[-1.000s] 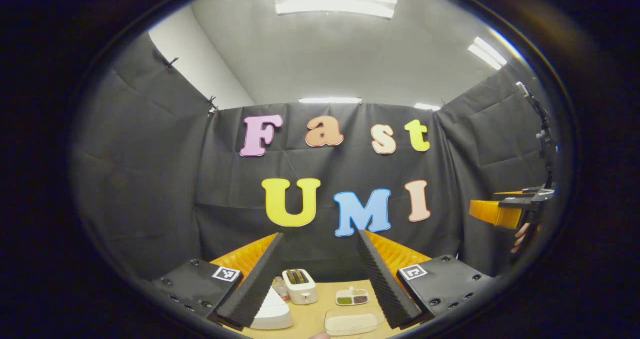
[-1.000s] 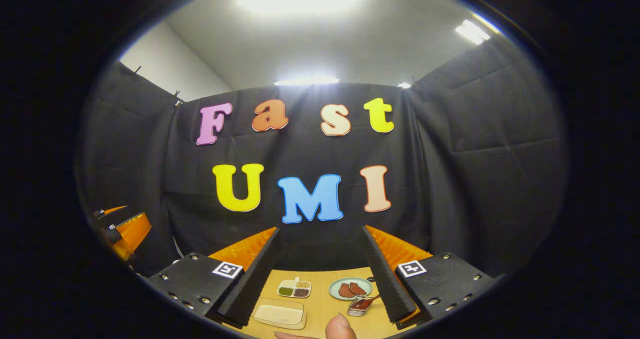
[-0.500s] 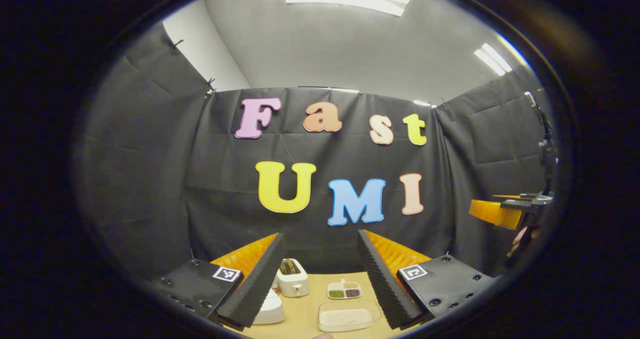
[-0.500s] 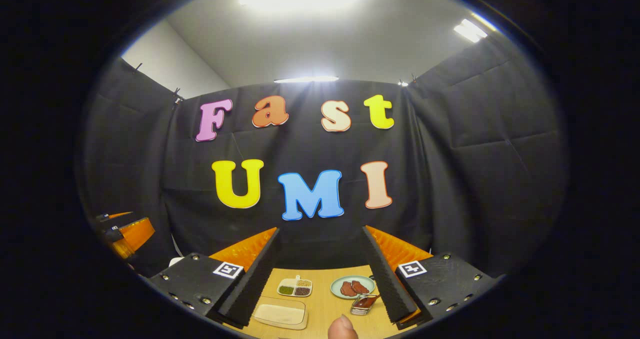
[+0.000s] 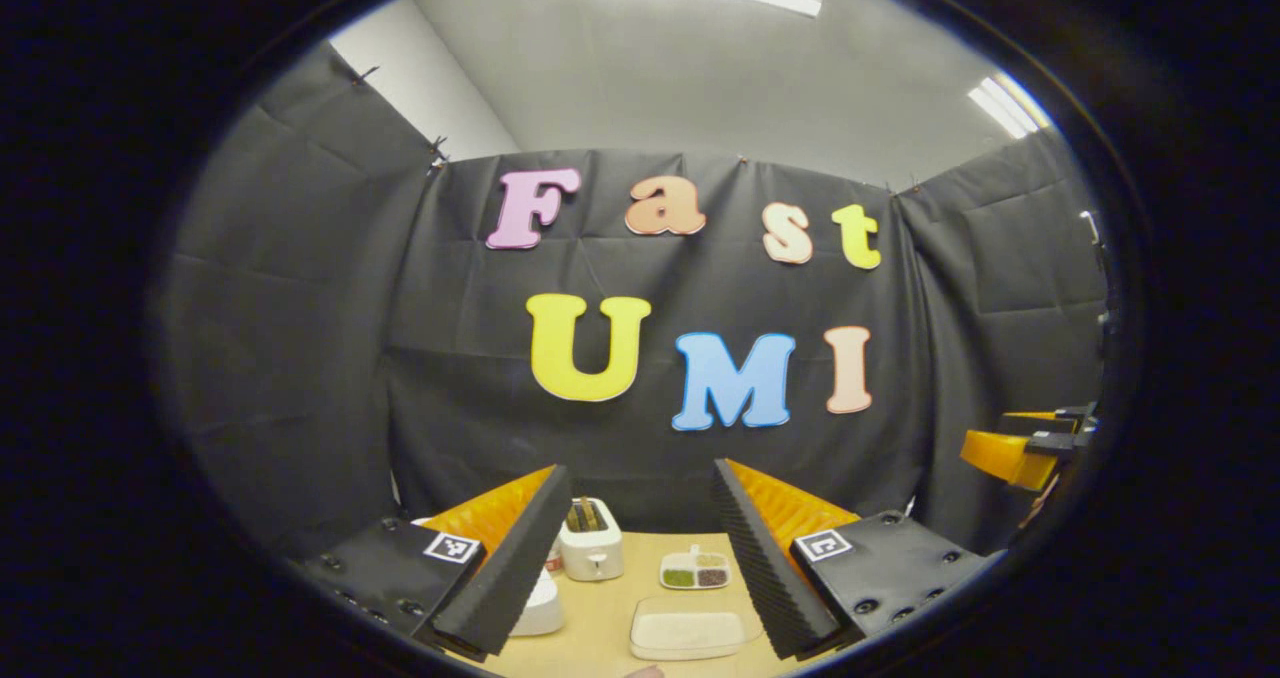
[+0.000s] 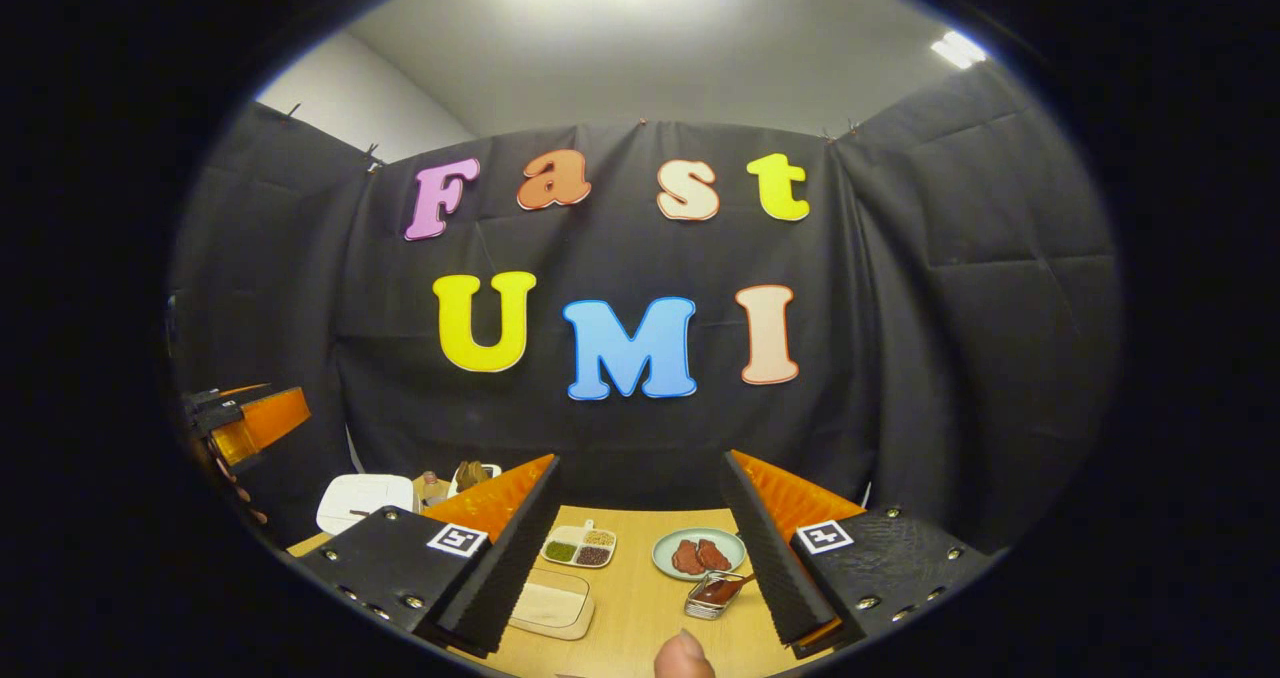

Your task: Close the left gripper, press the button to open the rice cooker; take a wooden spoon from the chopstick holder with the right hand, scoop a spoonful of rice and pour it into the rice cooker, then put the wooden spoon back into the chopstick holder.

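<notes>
My left gripper (image 5: 640,472) is open with nothing between its fingers, held high above the wooden table (image 5: 610,613). Behind its left finger sits the white rice cooker (image 5: 541,608), partly hidden, lid down. A clear tray of rice (image 5: 687,635) lies low between the fingers. My right gripper (image 6: 640,462) is also open and empty, high over the table. In the right gripper view the rice cooker (image 6: 360,499) is at the left and the rice tray (image 6: 549,608) is beside the left finger. Each gripper shows at the edge of the other's view: right gripper (image 5: 1028,448), left gripper (image 6: 245,422).
A white toaster (image 5: 590,553) stands at the back of the table beside a divided dish of grains (image 5: 695,570). The right gripper view has that dish (image 6: 578,548), a plate of meat (image 6: 700,555), a small sauce dish (image 6: 714,596) and a fingertip (image 6: 683,656) at the bottom.
Both views have tipped downward, so more of the table shows. The rice cooker and toaster have come into the right gripper view. Both grippers stay open.
</notes>
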